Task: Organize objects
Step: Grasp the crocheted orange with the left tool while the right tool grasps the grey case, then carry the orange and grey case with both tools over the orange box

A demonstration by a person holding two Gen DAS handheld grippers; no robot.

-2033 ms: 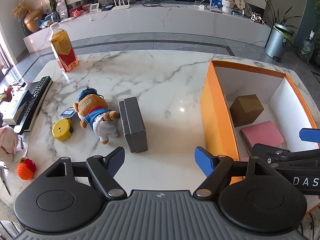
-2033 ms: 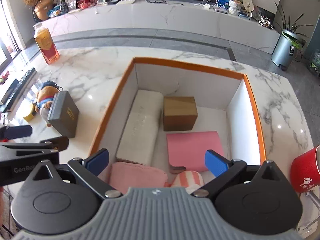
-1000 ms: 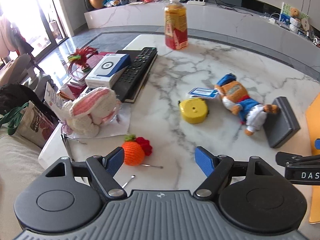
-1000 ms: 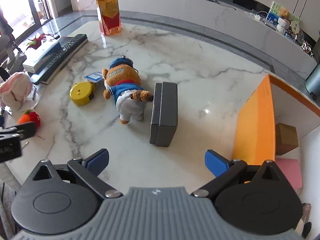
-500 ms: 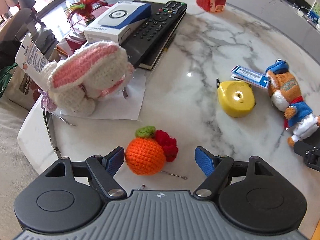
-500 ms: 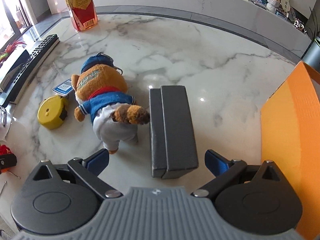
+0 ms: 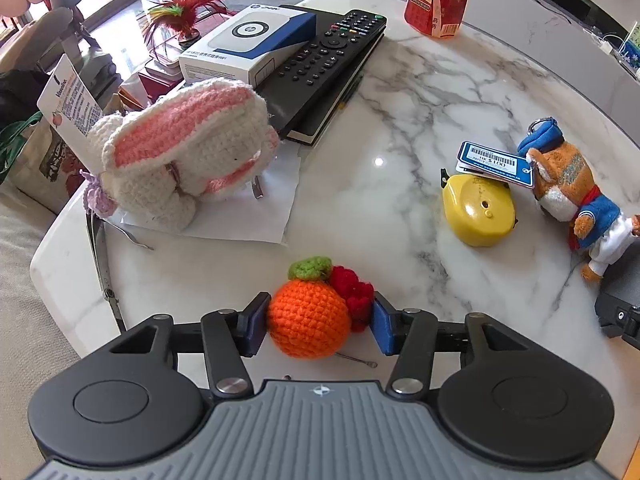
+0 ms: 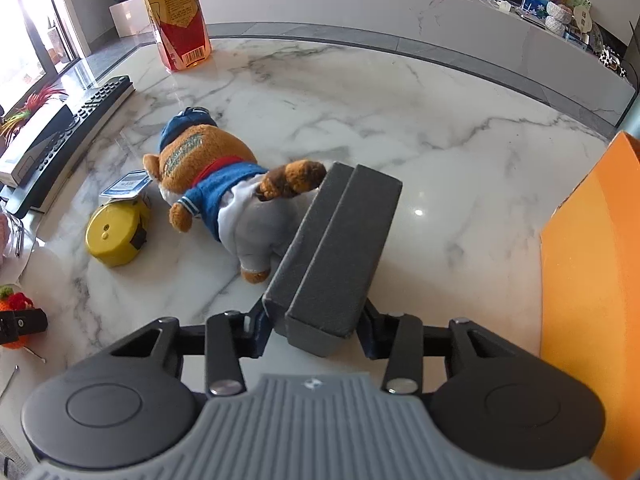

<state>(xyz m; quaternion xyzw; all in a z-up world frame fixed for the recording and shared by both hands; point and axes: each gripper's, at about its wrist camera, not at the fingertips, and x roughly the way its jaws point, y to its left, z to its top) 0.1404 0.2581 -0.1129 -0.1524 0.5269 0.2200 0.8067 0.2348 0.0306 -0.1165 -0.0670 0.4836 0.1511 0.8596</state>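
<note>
Two claws are each closed onto a thing on the marble bench [image 8: 440,128]. In the right wrist view, the grey box [image 8: 332,256] sits at lower centre, its long axis running from the claw up and slightly right toward the frame's middle, its near end raised off the bench. The right claw [image 8: 314,330] has just been closing; its blue pads now press the box's near end from either side, about half open. A plush bear [image 8: 224,204] lies just left of the box, one paw touching its far corner, and an orange bin wall [image 8: 592,280] fills the right edge.

In the left wrist view, the crocheted orange [image 7: 308,320] sits at lower centre, green leaf pointing up-frame, red knit bits on its right. The left claw [image 7: 316,324] has also just been closing and pinches it, fairly narrow. A yellow tape measure [image 7: 480,212] lies at right, a crocheted rabbit [image 7: 184,160] at upper left.
</note>
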